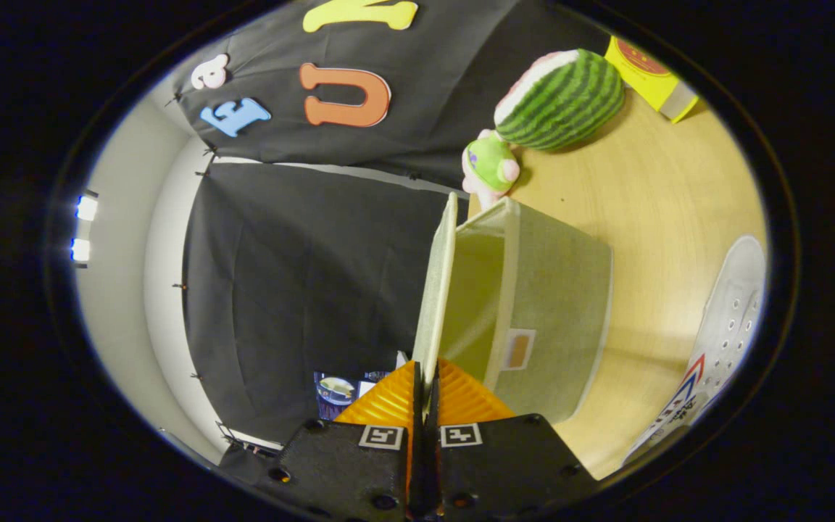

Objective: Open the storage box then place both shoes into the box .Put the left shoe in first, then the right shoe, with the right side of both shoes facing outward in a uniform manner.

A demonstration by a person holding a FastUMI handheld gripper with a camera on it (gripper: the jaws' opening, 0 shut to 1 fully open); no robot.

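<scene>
Claw (425, 391) clamped on the lid (438, 290) of the box (555, 319), both orange fingers (388, 402) pinching its edge, lid swung up on end. Box open on the worktop (664, 203). White shoe (725, 326) well right of it. Far behind, a watermelon plush (562, 98) and small green toy (490, 165).

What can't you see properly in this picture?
- Storage box inside: the raised lid, pinched edge-on in the gripper jaws, and the box wall hide most of it.
- White shoe: cut off at the gripper view's rim.
- Small plush toy: partly behind the box corner.
</scene>
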